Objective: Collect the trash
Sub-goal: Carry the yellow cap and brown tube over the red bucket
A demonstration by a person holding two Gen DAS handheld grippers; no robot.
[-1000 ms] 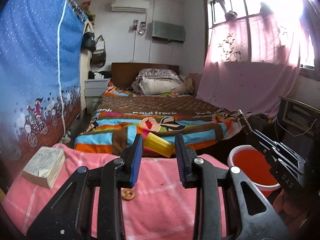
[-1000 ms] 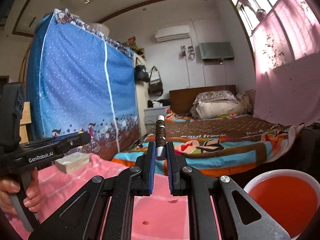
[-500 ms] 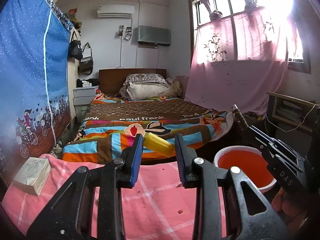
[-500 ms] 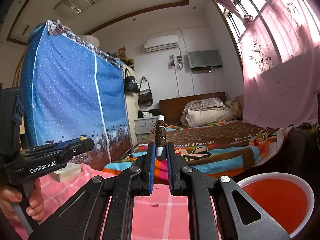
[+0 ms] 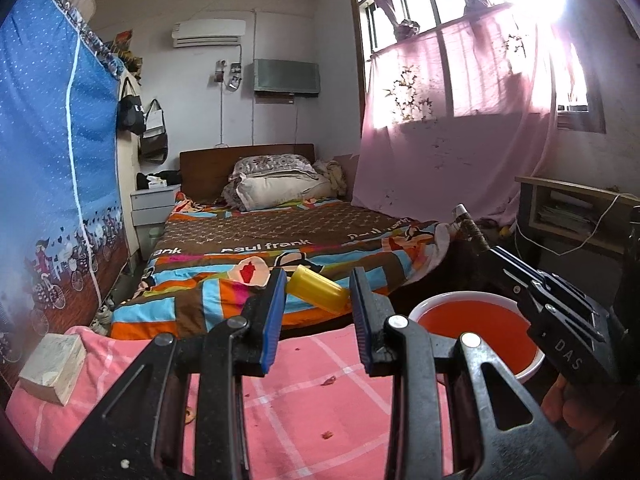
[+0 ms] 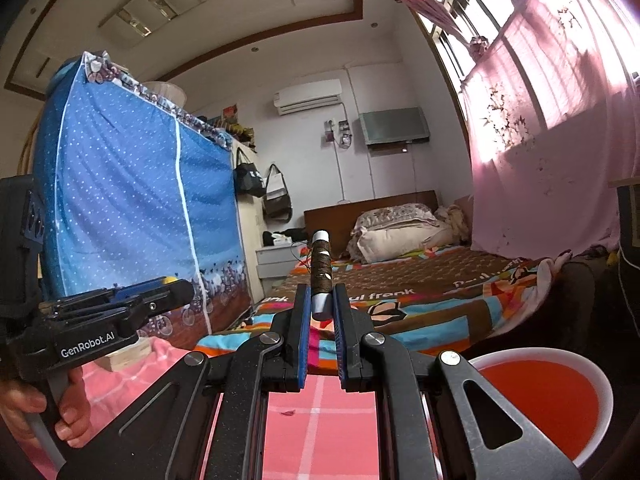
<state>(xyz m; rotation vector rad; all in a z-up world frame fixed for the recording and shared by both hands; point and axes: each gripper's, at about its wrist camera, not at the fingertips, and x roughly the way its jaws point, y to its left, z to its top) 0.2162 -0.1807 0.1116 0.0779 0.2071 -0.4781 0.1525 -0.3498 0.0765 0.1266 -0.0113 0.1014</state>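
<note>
So my left tongs (image 5: pixel 318 302) are pinching a little yellow plastic tube (image 5: pixel 318 291), which sits crosswise between the blue pads, tilted down toward the right one. My right tongs (image 6: pixel 320 316) are pressed tight on a thread spool (image 6: pixel 320 276) wound with brown thread, and it sticks straight up out of the tips with its white end on top. Both pairs are up over the desk, which has a pink checked cloth (image 5: pixel 304 408) on it. The red basin with the white rim (image 5: pixel 476 330) is just off to the right of both tongs and lower down. A few crumbs (image 5: pixel 329 380) lie on the cloth under the left tongs, and an old worn book (image 5: pixel 54 362) sits well off to their left. The bed (image 5: pixel 280 248) is straight ahead past the tips.
</note>
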